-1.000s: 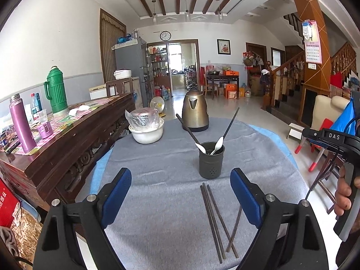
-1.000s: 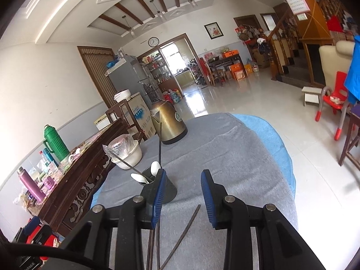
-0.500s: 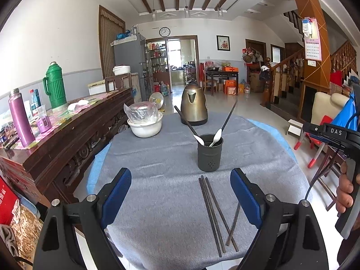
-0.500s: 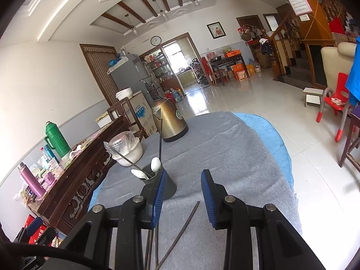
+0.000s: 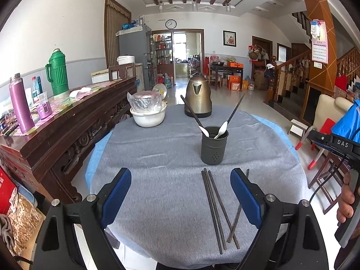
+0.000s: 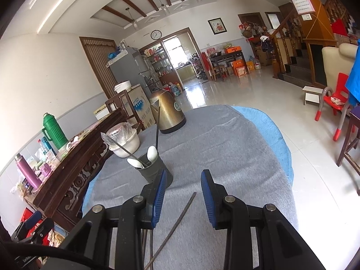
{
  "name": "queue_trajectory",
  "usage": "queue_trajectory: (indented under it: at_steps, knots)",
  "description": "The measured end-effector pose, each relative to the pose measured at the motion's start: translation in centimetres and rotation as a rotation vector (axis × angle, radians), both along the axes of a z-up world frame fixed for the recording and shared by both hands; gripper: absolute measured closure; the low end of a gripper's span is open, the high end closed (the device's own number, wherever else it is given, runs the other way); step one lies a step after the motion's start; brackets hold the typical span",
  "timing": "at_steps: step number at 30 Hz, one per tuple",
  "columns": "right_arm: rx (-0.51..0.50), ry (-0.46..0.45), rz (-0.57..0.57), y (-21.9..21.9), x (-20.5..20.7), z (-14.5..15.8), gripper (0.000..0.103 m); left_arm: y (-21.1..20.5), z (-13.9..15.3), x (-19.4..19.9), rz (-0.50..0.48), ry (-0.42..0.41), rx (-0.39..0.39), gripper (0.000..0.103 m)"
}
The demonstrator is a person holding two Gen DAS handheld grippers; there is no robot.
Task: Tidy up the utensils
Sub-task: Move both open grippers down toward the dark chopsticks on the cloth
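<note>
Grey cloth (image 5: 162, 180) covers the round table under both tools, with a tiled living room beyond. Nearest, the left gripper (image 5: 181, 193) hangs with its blue pads wide apart and nothing between them. The loose chopsticks (image 5: 213, 204) lie flat on the cloth inside that gap, towards its right pad, one of them crossing the others at a slant. The right gripper (image 6: 183, 193) has its pads partly apart and empty; the slanted chopstick (image 6: 177, 220) runs up between them from below.

Just ahead of both tools stands the dark utensil holder (image 5: 214, 148), already carrying two white spoons (image 5: 221, 129) and two upright chopsticks. These sticks look thin, stiff, light and smooth, so they would likely roll or slip. A pinch near the middle, across the shaft, seems safest. Farther off sit a white bowl (image 5: 148, 118) and a bronze kettle (image 5: 198, 96).
</note>
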State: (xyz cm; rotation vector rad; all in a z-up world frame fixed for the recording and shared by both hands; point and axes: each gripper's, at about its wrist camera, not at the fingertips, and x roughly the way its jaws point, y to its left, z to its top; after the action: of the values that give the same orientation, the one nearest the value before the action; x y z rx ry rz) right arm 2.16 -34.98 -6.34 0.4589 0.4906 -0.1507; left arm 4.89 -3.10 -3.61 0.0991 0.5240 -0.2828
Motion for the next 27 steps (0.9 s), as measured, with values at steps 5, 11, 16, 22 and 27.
queue_trajectory:
  at_steps: [5, 11, 16, 22, 27]
  knots:
    - [0.013, -0.007, -0.001, -0.3, -0.1, -0.2, 0.068, -0.1, 0.1, -0.2, 0.012, -0.005, 0.022, 0.013]
    - [0.016, -0.008, -0.002, -0.6, -0.3, -0.2, 0.068, -0.5, 0.2, -0.3, 0.006, -0.002, 0.028, 0.013]
    - [0.017, -0.017, -0.011, -1.1, -0.8, 0.0, 0.068, -1.1, 0.2, -0.5, -0.013, -0.004, 0.040, 0.013]
    - [0.011, -0.005, -0.015, -1.3, -1.3, -0.3, 0.068, -1.6, 0.1, -0.4, -0.022, 0.004, 0.044, 0.013]
    - [-0.006, -0.004, -0.021, -1.5, -2.0, -0.2, 0.068, -2.0, 0.1, -0.1, -0.030, 0.018, 0.034, 0.013]
